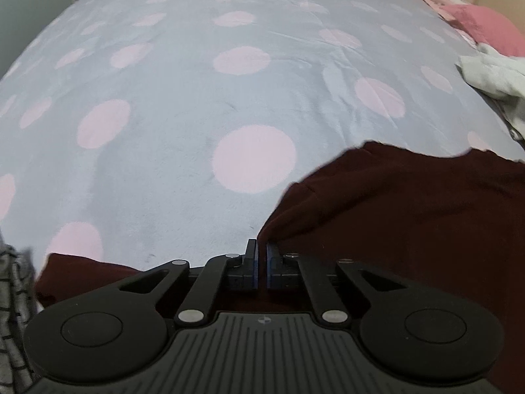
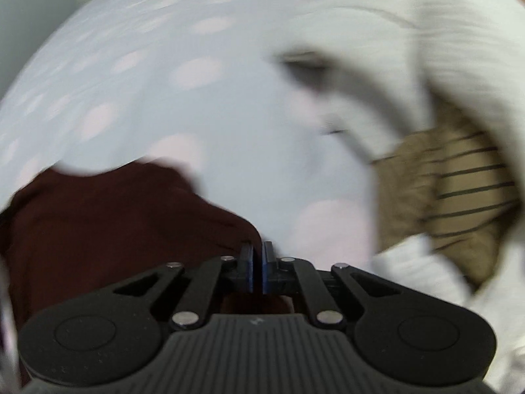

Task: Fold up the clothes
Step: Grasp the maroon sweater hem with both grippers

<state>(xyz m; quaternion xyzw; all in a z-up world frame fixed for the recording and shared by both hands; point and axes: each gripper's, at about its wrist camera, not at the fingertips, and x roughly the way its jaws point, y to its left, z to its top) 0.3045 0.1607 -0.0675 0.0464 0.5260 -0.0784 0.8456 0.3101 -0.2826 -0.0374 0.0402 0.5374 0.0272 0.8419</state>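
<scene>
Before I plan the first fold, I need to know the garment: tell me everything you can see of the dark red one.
The dark red garment looks like soft, matte knit cloth with no print visible. It lies rumpled, not flat, on the grey bedspread with pink dots. Its edge rises in a ridge to the left tongs, shut on a pinch of it. In the blurred right wrist view it reaches the right tongs, also shut at its edge. Its lower part is hidden.

A bed covered by a grey, pink-dotted blanket, on which a maroon garment, white clothing and a striped tan garment are spread.
</scene>
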